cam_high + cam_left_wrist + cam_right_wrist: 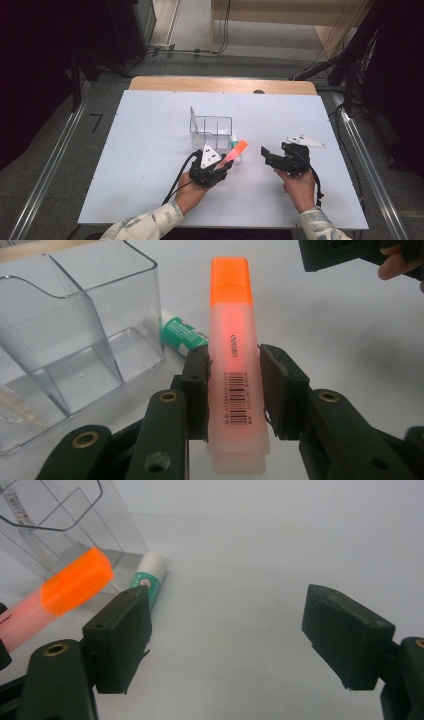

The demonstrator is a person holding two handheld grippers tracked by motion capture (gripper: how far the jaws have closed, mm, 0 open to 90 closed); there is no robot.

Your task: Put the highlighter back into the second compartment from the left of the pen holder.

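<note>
Left tongs [234, 390] clamp the orange highlighter [233, 355] above the tabletop [150, 165], beside the clear organizer [75, 335]; right tongs [245, 640] stand open, holding nothing.

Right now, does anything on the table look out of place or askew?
Only one thing stands out: a green and white tube lies on its side on the table against the clear organizer, not in a compartment. The orange highlighter sits straight in the left tool.
</note>
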